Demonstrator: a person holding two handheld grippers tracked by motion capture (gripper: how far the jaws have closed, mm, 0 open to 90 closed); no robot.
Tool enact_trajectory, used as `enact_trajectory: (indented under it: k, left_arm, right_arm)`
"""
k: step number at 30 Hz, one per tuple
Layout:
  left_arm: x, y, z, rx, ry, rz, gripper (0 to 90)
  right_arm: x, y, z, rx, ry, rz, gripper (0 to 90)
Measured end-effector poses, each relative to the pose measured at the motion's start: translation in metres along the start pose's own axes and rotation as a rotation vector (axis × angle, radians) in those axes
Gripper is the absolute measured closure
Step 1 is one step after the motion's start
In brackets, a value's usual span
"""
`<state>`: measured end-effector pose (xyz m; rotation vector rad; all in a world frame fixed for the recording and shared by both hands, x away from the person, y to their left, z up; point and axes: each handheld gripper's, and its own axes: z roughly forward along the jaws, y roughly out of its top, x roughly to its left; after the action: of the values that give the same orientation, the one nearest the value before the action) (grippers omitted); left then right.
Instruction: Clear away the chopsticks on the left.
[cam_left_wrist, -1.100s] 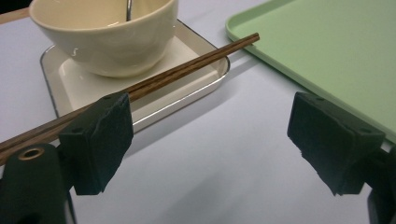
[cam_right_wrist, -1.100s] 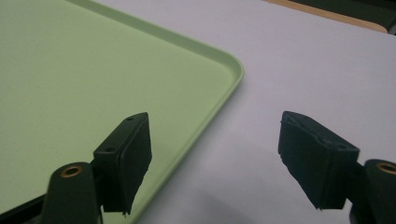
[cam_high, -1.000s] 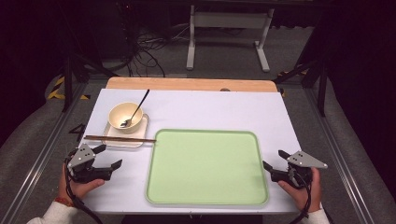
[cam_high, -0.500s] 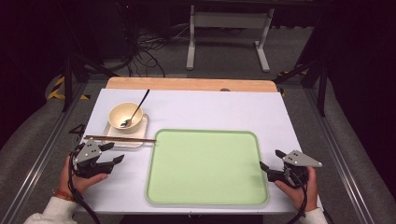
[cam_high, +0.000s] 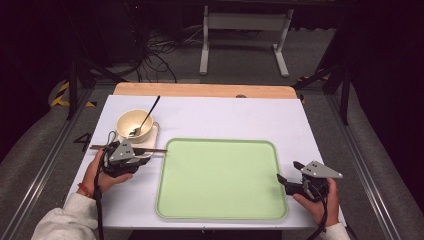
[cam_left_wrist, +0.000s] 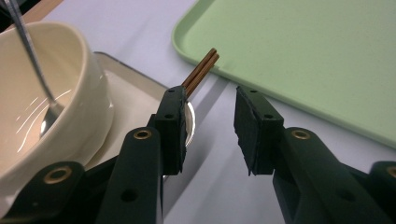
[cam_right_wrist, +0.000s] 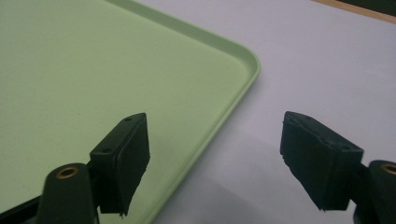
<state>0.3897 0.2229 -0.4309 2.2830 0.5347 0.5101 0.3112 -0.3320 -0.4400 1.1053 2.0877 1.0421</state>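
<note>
- High view: a white-topped table (cam_high: 220, 117) with a pale wooden strip (cam_high: 200, 90) along its far edge stands on grey carpet in a dark room, with black cables (cam_high: 155, 60) and a white metal stand (cam_high: 242, 37) on the floor beyond it.
- A large pale-green rectangular plastic tray (cam_high: 222, 180) lies near the table's front edge, between the two hands.
- At far left, a cream ceramic bowl (cam_high: 134, 125) sits on a small cream square plate (cam_high: 150, 137); a long-handled metal spoon (cam_high: 145, 117) leans in the bowl.
- A pair of thin brown wooden chopsticks (cam_high: 155, 149) lies across the plate's near edge, tips just short of the tray.
- The person's left hand (cam_high: 100, 175), in a white sleeve, holds the left gripper (cam_high: 131, 159) over the chopsticks beside the bowl.
- Left gripper view: the black jaws have just been closing and stand partly apart; the chopsticks (cam_left_wrist: 201, 70) run behind the left jaw, not between the pads, so nothing is clasped.
- The right hand (cam_high: 317, 202) rests the right gripper (cam_high: 282, 181) at the tray's right front corner, pointing at it.
- Right gripper view: its jaws stand apart, one over the tray's rim (cam_right_wrist: 233, 102), one over bare tabletop, gripping nothing.
</note>
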Motion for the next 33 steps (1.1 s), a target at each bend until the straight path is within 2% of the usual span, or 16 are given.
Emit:
enact_trajectory:
  k: [3,9,13,21,24,31,33]
  left_arm:
    - [0.001,0.004,0.007,0.011,-0.005,0.011,66.4]
    - [0.005,0.008,0.019,0.042,-0.009,0.005,65.8]
    - [0.008,0.010,0.023,0.034,-0.018,-0.011,64.8]
    - [0.010,0.013,0.032,0.046,-0.040,-0.003,64.5]
    - [0.011,0.012,0.034,0.061,-0.039,0.002,65.4]
    - [0.014,0.007,0.032,0.048,-0.042,-0.010,65.9]
    - [0.016,0.007,0.031,0.040,-0.042,-0.016,63.6]
  right_arm:
    - [0.000,0.000,0.001,0.003,0.003,-0.002,24.3]
    - [0.000,0.000,0.001,0.005,0.004,-0.002,24.3]
    - [0.000,0.000,0.001,0.005,0.005,-0.002,24.3]
    - [0.001,0.000,0.001,0.007,0.011,-0.003,24.3]
    - [0.001,0.000,0.001,0.006,0.011,-0.005,24.3]
    - [0.001,0.000,0.001,0.007,0.010,-0.006,24.4]
    - [0.001,0.000,0.001,0.005,0.009,-0.006,24.4]
